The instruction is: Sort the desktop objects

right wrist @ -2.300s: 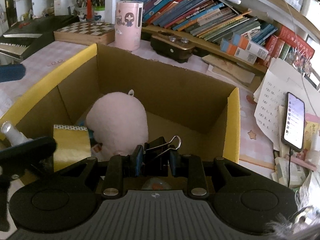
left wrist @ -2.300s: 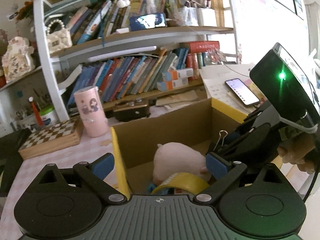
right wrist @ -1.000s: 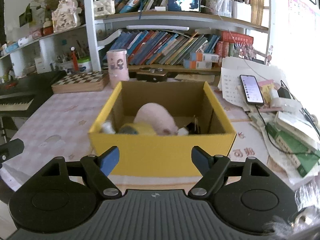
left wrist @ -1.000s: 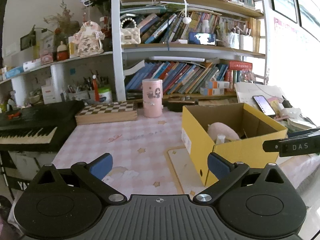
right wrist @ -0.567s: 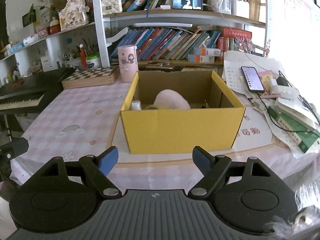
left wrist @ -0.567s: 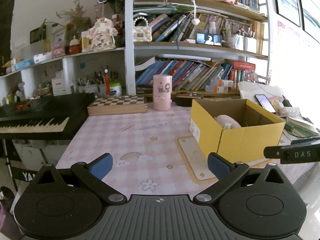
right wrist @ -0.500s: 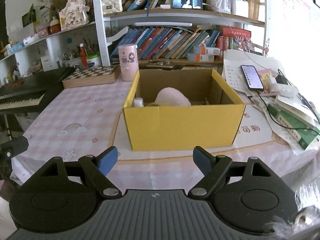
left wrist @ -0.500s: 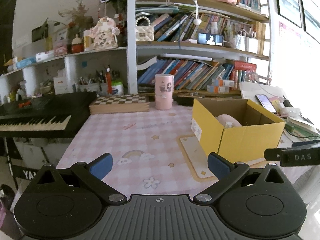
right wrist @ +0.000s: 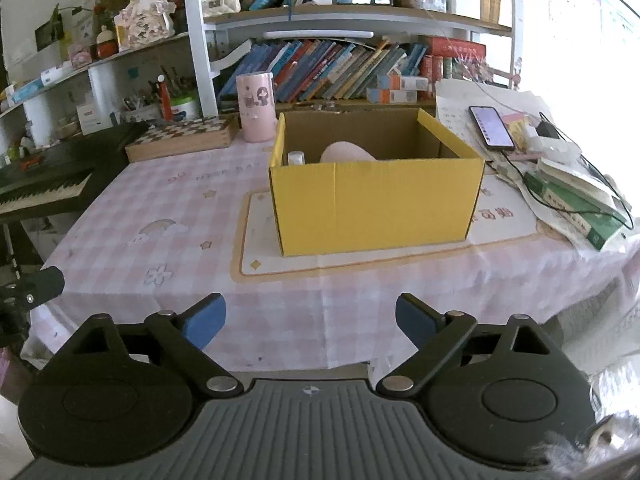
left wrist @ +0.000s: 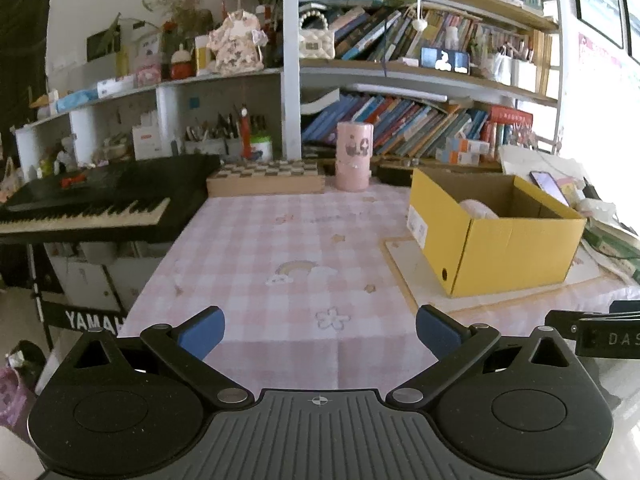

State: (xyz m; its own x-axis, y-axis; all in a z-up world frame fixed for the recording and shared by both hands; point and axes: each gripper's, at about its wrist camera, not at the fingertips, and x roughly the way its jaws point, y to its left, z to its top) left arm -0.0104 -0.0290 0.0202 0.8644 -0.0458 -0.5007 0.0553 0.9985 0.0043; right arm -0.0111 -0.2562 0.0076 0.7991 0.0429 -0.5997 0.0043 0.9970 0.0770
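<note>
Both grippers held wide apart, nothing gripped; yellow box w/ sorted items on mat at table's right.

L wrist view: left gripper (left wrist: 320, 330) is seen w/ jaws spread wide, blue pads over the pink checked tablecloth (left wrist: 280, 248), nothing between them. Yellow box (left wrist: 516, 254) is seen ahead-right on a cream mat (left wrist: 408, 264); pink plush (left wrist: 478, 210) is partly visible inside. Pink cylinder (left wrist: 354, 156) stands upright beyond, beside a chessboard box (left wrist: 266, 178); keyboard (left wrist: 92, 204) at left.
R wrist view: right gripper (right wrist: 310, 320) jaws have just been opening, now wide, empty, held short of the table edge. Box (right wrist: 376, 204) is centred ahead, well apart from pads; plush (right wrist: 346, 152) and a small white cap (right wrist: 296, 157) show above its rim. Phone (right wrist: 491, 127) lies on papers at right.
</note>
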